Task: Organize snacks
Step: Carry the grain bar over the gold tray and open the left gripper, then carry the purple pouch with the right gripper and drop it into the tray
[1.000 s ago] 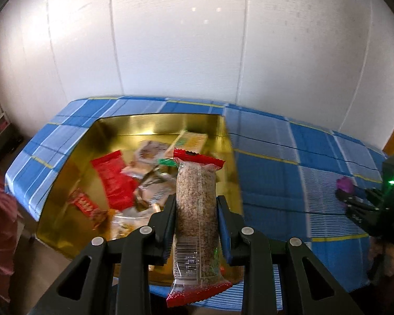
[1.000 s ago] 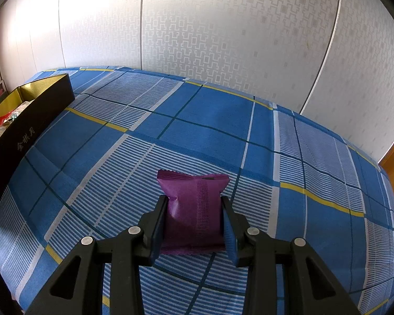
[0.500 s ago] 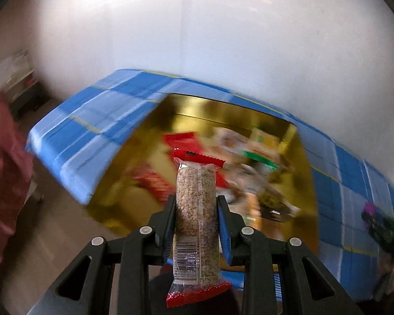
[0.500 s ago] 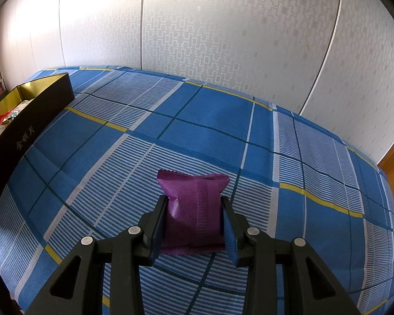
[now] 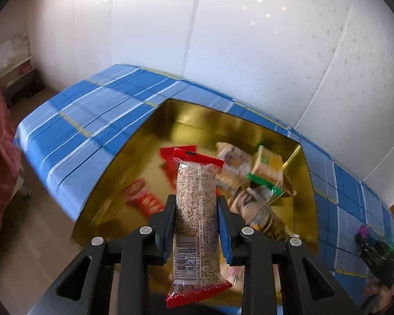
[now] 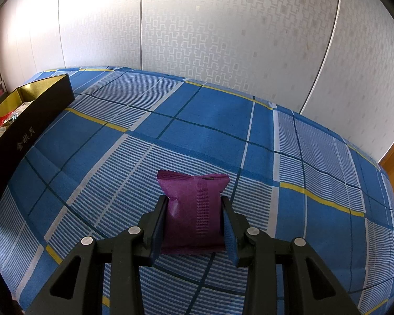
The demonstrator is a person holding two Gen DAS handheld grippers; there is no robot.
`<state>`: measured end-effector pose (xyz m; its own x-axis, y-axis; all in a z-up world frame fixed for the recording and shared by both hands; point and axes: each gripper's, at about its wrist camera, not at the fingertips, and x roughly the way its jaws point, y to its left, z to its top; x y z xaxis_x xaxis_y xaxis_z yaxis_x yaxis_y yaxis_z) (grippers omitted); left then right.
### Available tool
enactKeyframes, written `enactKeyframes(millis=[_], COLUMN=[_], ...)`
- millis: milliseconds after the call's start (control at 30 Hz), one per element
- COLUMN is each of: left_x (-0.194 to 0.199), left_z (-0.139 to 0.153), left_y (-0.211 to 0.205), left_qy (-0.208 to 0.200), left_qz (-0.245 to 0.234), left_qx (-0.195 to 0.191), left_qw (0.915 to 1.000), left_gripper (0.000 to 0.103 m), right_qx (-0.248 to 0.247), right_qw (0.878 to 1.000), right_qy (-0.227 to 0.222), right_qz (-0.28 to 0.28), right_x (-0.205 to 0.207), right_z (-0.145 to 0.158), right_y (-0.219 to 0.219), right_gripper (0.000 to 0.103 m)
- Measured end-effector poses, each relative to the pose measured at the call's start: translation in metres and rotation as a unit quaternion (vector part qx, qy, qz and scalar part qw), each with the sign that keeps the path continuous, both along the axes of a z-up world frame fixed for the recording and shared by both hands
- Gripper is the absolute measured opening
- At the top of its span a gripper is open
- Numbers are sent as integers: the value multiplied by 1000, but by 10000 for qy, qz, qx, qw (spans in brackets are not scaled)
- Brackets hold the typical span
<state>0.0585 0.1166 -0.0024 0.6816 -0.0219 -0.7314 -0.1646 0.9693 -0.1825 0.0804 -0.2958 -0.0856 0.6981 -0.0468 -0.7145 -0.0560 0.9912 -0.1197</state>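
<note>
The left claw (image 5: 197, 204) grips a clear grain bar with red ends (image 5: 197, 225), held above the gold box (image 5: 155, 128) on the checked bench (image 5: 92, 115). The packets inside the box are blurred; we cannot identify them. The right claw (image 6: 194, 210) grips a purple packet (image 6: 193, 210) over the bench; its contact with the cloth is hidden.

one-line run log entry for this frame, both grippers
left gripper: shut on grain bar, above gold box | right gripper: shut on purple packet, over blue checked cloth
</note>
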Motion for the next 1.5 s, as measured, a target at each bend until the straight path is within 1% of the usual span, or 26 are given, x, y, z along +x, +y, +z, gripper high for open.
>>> enactKeyframes(millis=[67, 100, 133, 233, 333, 433, 500, 600, 667, 733, 933, 1033, 1067, 1133, 1233, 1333, 1500], left_x=[13, 21, 26, 28, 19, 5, -4, -14, -21, -27, -42, -50, -51, -55, -58, -60, -63], left_z=[-7, -13, -18, -24, -24, -22, -22, -19, -15, -10, 4, 10, 11, 12, 13, 13, 11], left_y=[-3, -5, -5, -6, -7, -5, -4, -7, -8, -9, -8, -6, -6, -4, -1, 4, 10], left_qy=[108, 196, 254, 305, 266, 237, 277, 304, 272, 211, -32, -146, -170, -206, -230, -259, -253], left_qz=[-42, -112, -78, 18, 43, 173, 245, 317, 370, 399, 413, 422, 422, 437, 465, 528, 608], left_qx=[81, 62, 57, 277, 420, 527, 554, 701, 708, 665, 723, 790, 816, 807, 768, 728, 667], left_qw=[9999, 9997, 9996, 9992, 9988, 9982, 9978, 9966, 9964, 9968, 9965, 9959, 9956, 9956, 9957, 9956, 9956], left_gripper=[30, 31, 32, 32, 32, 32, 32, 32, 35, 37, 38, 39, 40, 43, 43, 43, 43], right_qx=[1, 2, 6, 11, 14, 0, -15, -34, -72, -128, -191, -163, -126, -69, 63, 329, 631], right_qw=[10000, 10000, 10000, 10000, 10000, 10000, 10000, 10000, 10000, 9999, 9995, 9993, 9994, 9995, 9998, 9992, 9940], right_qy=[0, 0, 0, 1, 1, -2, -5, -7, -20, -26, -34, 59, 111, 178, 159, 85, -115], right_qz=[0, -2, -2, 0, -1, -3, -3, -5, -14, -23, -252, -318, -300, -232, -62, 198, 881], right_x=[0, 0, 0, 0, 0, -1, -1, -1, -1, -2, -3, -3, -3, -4, -5, -7, -12], right_z=[0, 0, 0, 0, 0, 0, 0, 0, -1, -1, 0, 2, 2, 4, 11, 25, 57], right_y=[0, 0, 0, 0, 0, 1, 0, 2, 4, 5, 10, 14, 17, 24, 39, 58, 103], right_gripper=[39, 39, 39, 39, 39, 39, 39, 39, 39, 39, 38, 38, 38, 38, 38, 38, 38])
